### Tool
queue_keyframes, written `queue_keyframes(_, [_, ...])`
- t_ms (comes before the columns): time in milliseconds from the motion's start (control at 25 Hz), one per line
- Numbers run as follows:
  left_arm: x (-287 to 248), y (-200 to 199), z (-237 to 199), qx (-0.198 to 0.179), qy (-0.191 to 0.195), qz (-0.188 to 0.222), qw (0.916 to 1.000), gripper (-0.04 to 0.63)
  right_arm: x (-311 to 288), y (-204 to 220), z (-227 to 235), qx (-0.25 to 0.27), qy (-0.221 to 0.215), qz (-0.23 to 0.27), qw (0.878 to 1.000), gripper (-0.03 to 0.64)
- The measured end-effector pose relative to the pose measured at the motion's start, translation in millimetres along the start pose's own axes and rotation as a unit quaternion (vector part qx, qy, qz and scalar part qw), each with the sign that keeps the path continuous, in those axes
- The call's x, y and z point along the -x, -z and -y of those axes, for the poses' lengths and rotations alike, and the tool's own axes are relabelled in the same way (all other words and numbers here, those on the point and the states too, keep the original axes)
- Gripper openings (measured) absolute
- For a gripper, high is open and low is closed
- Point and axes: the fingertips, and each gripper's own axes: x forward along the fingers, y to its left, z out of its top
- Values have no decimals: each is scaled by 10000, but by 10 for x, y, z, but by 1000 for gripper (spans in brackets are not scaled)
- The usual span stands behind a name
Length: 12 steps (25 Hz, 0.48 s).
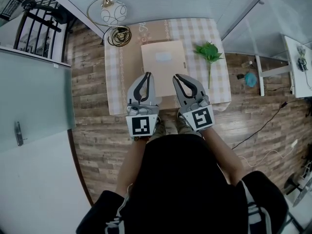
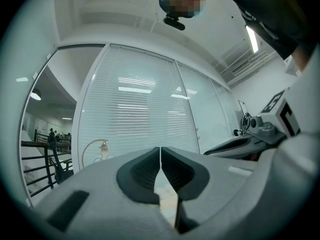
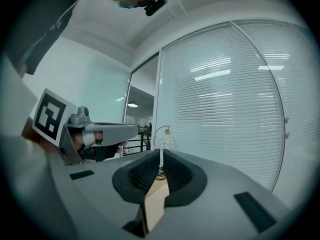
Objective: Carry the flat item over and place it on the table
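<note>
Plank floor (image 1: 87, 96) all round; slatted blinds (image 2: 135, 109) behind glass are seen from both gripper views. Desk (image 1: 114, 82) under checked cloth, upper middle of the head view. Lamp (image 1: 113, 12) and cable coil (image 1: 119, 35) at its upper left, green sprig (image 1: 208, 52) at its right.

Board (image 1: 164, 57): beige, thin, pale label on top, laid flat at desk centre, apart from sprig. Its near edge is overlapped by left gripper (image 1: 146, 75) and right gripper (image 1: 177, 76), one at each near corner; contact cannot be told.

Fingers (image 2: 142, 171) of both are clenched tip to tip, nothing pinched. Beige glimpsed through the gap below the tips is judged to be board lying underneath.

Handling, judged: light, fairly stiff, smooth, likely card. It lies flat on cloth, so no edge is offered. It could be slid toward the near desk edge until it overhangs, then pinched at the two near corners, thin edge between fingers. Bending is expected if held one-sided.
</note>
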Motion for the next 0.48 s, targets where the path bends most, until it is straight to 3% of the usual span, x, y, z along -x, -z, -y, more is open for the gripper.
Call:
queue_keyframes(280, [-12,31,62,-1,64,-9,10000,23,30,46,55,21,75,-61,10000,20])
queue_keyframes(480, [-27,14,99,215,89,-63,9997,23,17,80,84,56,88,-168,9998,14])
